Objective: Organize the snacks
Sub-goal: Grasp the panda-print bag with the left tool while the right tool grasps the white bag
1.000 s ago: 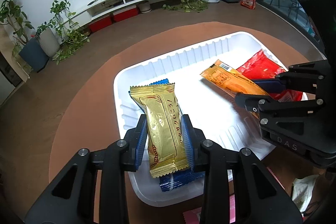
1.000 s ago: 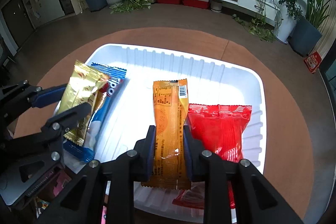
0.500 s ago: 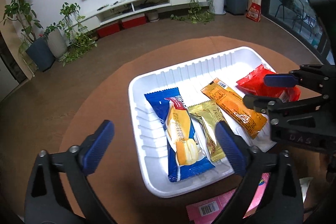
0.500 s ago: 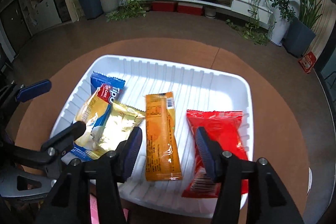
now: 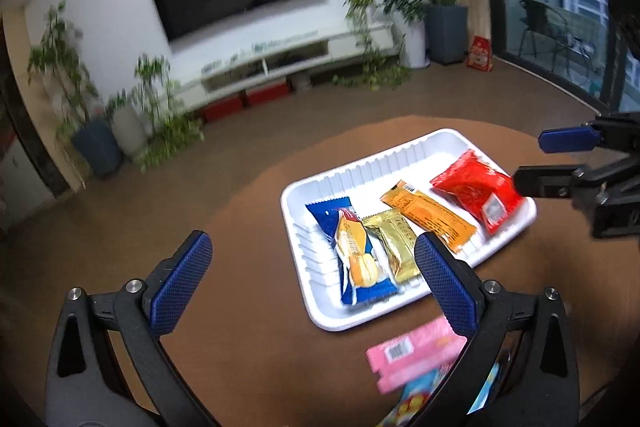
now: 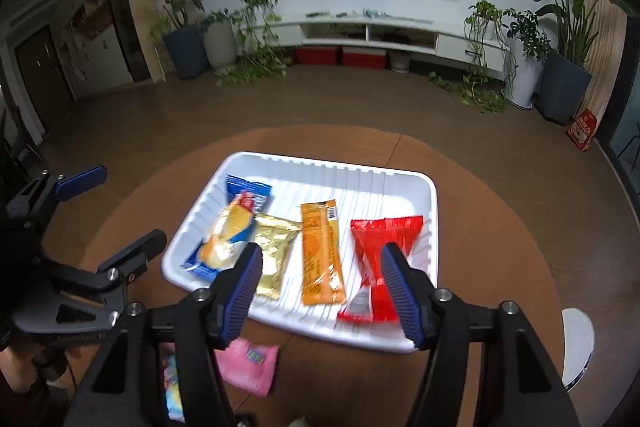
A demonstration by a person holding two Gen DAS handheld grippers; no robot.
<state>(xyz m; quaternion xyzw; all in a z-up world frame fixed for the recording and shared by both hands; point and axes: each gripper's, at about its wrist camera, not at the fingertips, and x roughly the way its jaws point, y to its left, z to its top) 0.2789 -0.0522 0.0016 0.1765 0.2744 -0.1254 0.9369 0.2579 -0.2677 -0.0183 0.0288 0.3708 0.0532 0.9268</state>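
- So, we have four snacks lying in the tray (image 6: 424, 343): blue pack (image 6: 236, 227), gold pack (image 6: 274, 253), orange pack (image 6: 320, 251) and red pack (image 6: 380, 259), side by side, the gold touching the blue.
- Our left tool (image 5: 312, 279) is spread wide and holds nothing; the tray sits ahead of it, to its right.
- Our right tool (image 6: 320, 291) is also wide and empty, with the tray straight ahead.
- Left to do, we judge: a pink pack (image 5: 416, 355) and some colourful wrappers lie on the counter (image 5: 260, 347) just below the tools, outside the tray.
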